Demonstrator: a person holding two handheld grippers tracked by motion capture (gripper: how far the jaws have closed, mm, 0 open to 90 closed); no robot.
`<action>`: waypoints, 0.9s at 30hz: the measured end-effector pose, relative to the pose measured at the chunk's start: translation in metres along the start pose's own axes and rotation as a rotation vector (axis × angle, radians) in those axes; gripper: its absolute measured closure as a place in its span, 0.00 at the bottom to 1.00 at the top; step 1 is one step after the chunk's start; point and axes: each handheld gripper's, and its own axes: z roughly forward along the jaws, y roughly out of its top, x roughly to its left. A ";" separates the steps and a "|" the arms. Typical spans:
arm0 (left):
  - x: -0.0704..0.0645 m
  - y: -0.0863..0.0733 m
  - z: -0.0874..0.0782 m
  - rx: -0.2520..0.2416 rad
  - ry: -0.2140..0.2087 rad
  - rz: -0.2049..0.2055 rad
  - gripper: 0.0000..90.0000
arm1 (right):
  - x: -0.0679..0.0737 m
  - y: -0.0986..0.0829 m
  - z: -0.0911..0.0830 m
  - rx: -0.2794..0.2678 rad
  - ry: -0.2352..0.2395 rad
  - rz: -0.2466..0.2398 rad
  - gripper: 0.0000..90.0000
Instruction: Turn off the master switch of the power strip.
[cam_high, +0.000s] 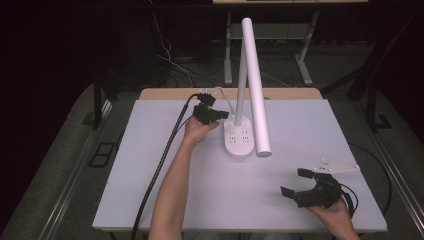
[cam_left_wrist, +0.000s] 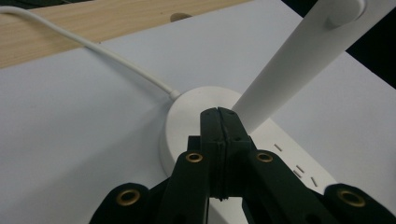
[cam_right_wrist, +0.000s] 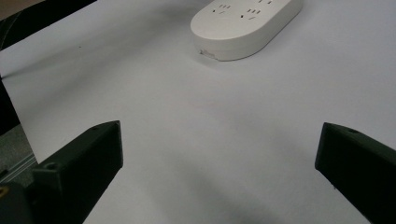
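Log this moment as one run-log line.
left gripper: shut, over lamp base | right gripper: open, empty, apart from lamp | lamp arm: folded down

A white table top (cam_high: 150, 165) is seen, with a strip of bare wood (cam_high: 165, 94) along its far edge. Beyond the white table top, grey carpet (cam_high: 75, 130), metal desk legs (cam_high: 228, 55) and loose cables (cam_high: 170, 60) are seen in shadow.
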 end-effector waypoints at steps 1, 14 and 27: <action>0.000 -0.001 0.001 -0.005 0.000 -0.011 1.00 | 0.000 0.000 0.000 0.000 0.000 0.000 0.00; 0.000 -0.007 0.014 0.013 0.001 -0.002 1.00 | -0.001 0.000 0.000 0.000 0.002 0.002 0.00; -0.002 -0.014 0.023 0.046 0.011 0.012 1.00 | -0.001 0.000 0.000 0.002 0.003 0.001 0.00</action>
